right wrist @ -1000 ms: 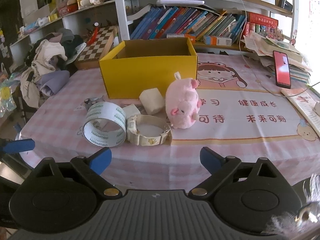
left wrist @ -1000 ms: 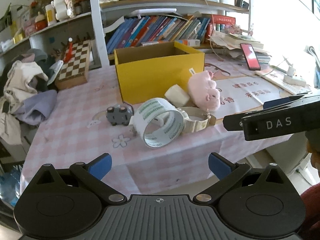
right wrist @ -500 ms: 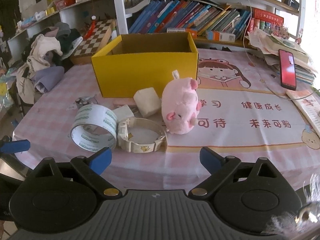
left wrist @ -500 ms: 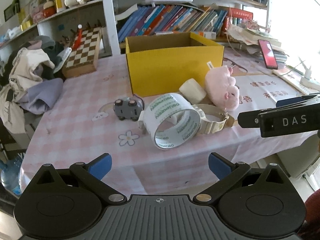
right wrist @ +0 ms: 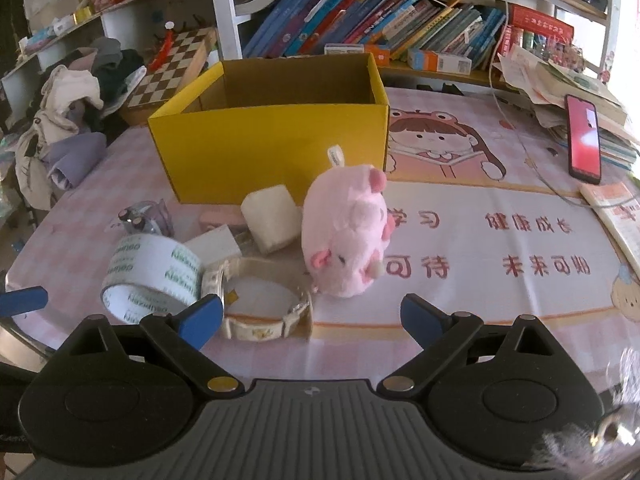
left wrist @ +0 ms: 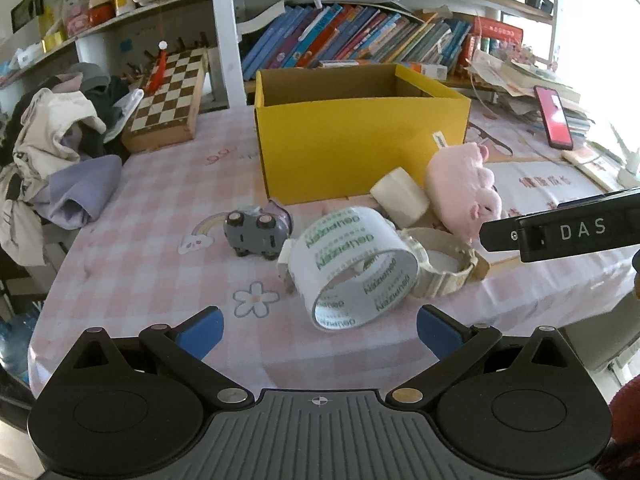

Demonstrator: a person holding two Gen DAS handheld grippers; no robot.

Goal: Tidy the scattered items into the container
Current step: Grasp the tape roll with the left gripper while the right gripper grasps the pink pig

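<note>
Hovering over the bench (right wrist: 460, 320), both claws wide open, holding nothing.
Left claw (left wrist: 318, 330) faces the tape roll (left wrist: 352, 268) — right claw (right wrist: 310, 318) faces the pink pig (right wrist: 346, 236), by the yellow box (right wrist: 276, 140).

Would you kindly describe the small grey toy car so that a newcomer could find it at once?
Start at the yellow box on the pink checked tablecloth. In front of its left corner, beside the tape roll, lies the grey toy car. It is the only dark grey item in the pile, and its wheels show.
</note>
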